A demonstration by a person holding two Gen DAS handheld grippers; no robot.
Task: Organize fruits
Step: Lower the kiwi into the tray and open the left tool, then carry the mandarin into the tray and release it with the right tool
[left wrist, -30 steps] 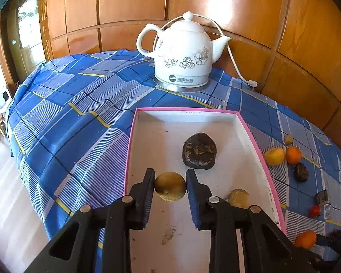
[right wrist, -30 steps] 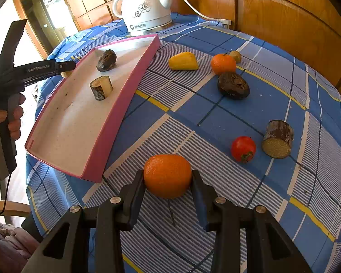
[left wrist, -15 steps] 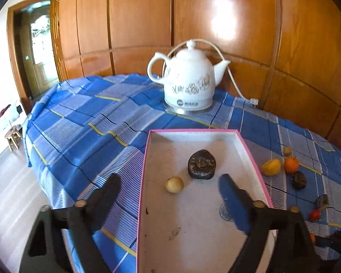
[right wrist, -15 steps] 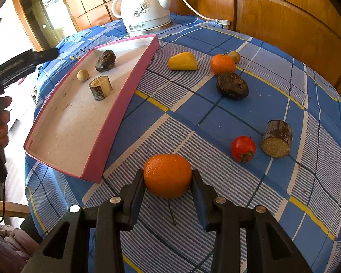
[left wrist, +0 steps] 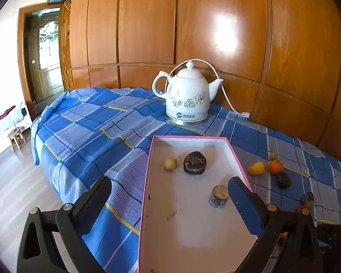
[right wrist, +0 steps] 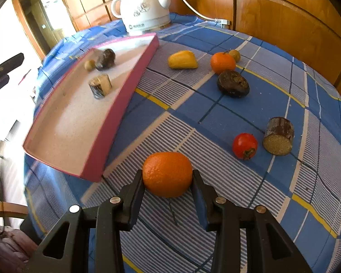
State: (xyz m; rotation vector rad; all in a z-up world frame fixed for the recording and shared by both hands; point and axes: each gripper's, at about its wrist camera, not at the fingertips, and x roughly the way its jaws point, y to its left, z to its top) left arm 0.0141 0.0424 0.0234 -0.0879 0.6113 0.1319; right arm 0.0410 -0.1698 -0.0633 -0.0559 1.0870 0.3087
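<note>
A: Count for you: three items lie in the pink tray (right wrist: 125,91): a small round fruit (left wrist: 170,164), a dark lump (left wrist: 194,162) and a cut stub (left wrist: 218,196).

B: On the table (right wrist: 216,118) beside the tray?

A: Seven. Your right gripper (right wrist: 168,183) pinches the big orange (right wrist: 167,174) near the tray's corner. Your left gripper (left wrist: 170,207) fingers are opening over the tray, holding nothing. The kettle (left wrist: 187,100) stands behind the tray.

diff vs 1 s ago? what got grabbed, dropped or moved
The left gripper let go of the small round yellowish fruit, which now lies in the pink tray beside the dark fruit; its jaws are opening with nothing between them, and it has backed away. Unchanged: the right gripper stays clamped on the orange, and the loose fruit on the cloth.
</note>
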